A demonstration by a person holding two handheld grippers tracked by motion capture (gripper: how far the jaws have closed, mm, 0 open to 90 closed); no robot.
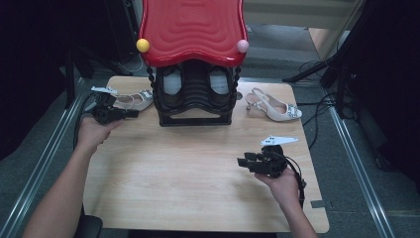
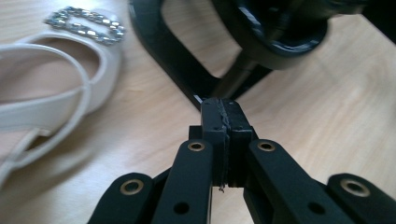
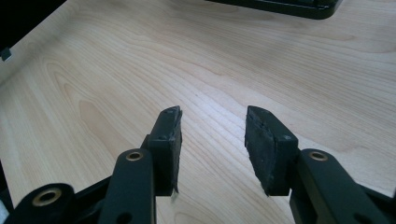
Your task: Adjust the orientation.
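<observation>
L gripper (image 2: 223, 109) jaws pressed together, nothing between, low over table (image 1: 198, 163) just beside white slingback shoe (image 1: 132, 101), left of black rack (image 1: 195, 99). R gripper (image 3: 212, 122) jaws spread, empty, over bare wood; 2nd shoe (image 1: 275, 106) right of rack, well apart.

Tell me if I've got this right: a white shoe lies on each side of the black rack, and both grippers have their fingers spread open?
Not quite. The left gripper has its fingers pressed together, as the left gripper view shows. Only the right gripper is open. The shoes do flank the rack.
</observation>
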